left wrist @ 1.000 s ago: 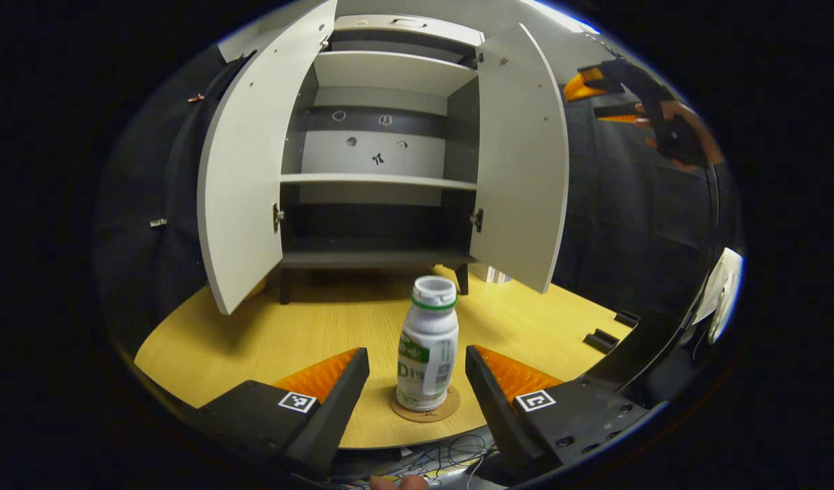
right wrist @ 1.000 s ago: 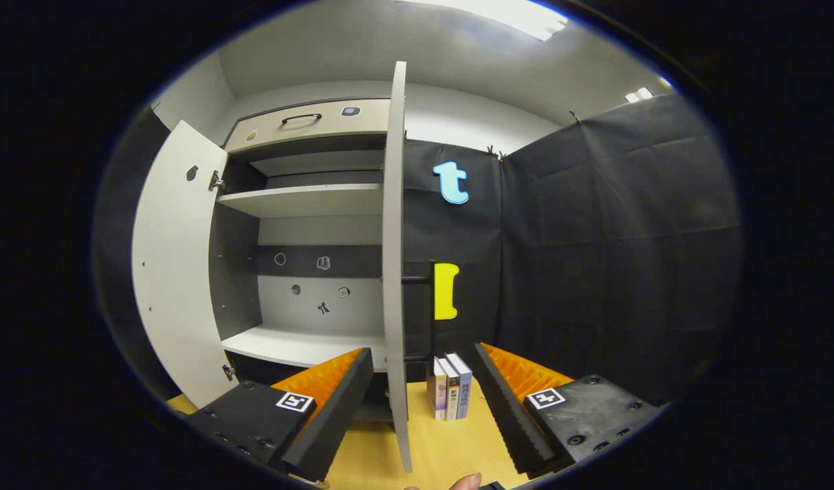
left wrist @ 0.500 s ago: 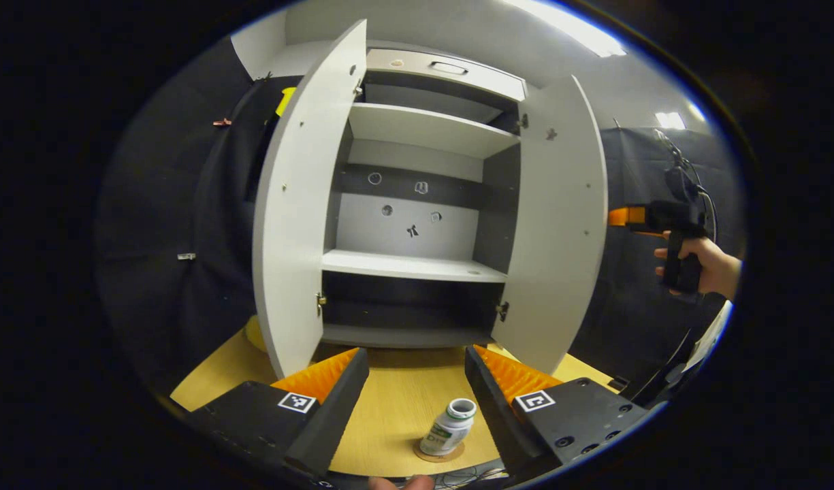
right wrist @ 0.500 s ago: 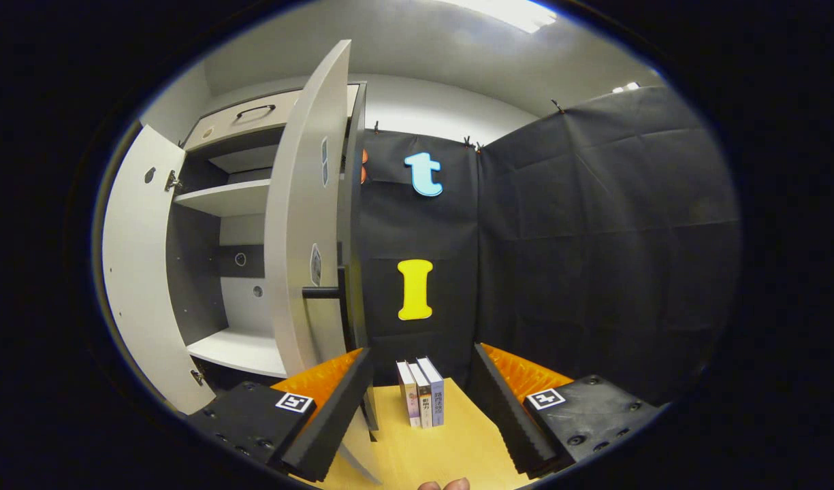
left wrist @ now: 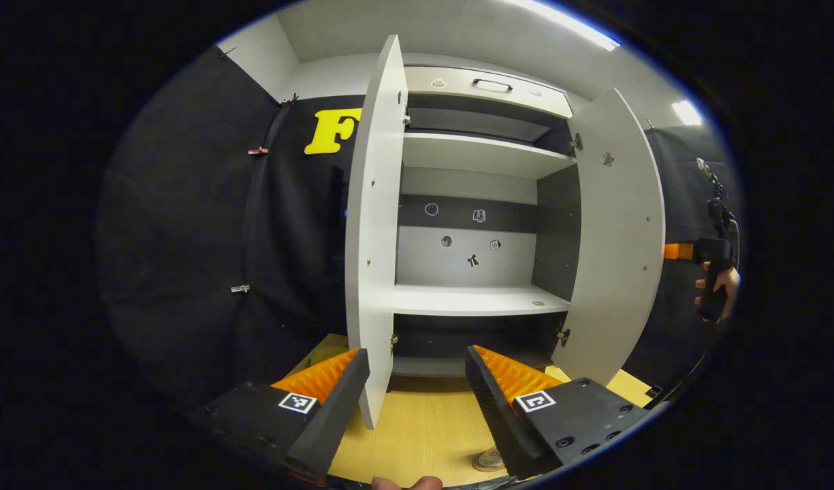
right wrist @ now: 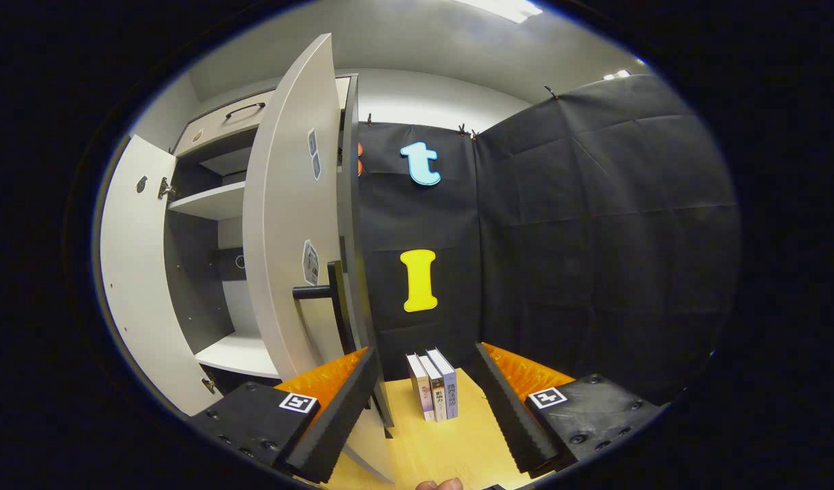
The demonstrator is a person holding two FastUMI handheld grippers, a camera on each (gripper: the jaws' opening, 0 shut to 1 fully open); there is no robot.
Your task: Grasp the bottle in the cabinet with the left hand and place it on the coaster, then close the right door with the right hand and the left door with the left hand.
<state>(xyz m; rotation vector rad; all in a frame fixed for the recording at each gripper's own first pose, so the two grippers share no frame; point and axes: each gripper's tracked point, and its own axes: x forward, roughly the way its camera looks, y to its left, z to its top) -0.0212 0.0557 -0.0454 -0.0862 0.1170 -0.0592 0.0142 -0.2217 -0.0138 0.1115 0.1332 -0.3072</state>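
Observation:
The grey cabinet (left wrist: 474,299) stands with both doors open and bare shelves. In the left gripper view my left gripper (left wrist: 417,398) is open and empty, and the left door's edge (left wrist: 374,272) is just beyond its left finger. A sliver of the round coaster (left wrist: 486,464) peeks out by the right finger at the bottom; the bottle is hidden behind that finger. In the right gripper view my right gripper (right wrist: 423,401) is open. It faces the outer side of the right door (right wrist: 287,224), whose black handle (right wrist: 319,292) is up and to the left of it.
The right door (left wrist: 614,245) swings far out, and a hand holds the other gripper (left wrist: 709,262) beyond it. Three books (right wrist: 434,384) stand on the wooden table (right wrist: 437,449) by the cabinet's right side. Black cloth walls close in the booth.
The left gripper view has risen and swung left, so the bottle and coaster dropped to its bottom edge. The right gripper has passed round the right door's edge to its outer, handle side.

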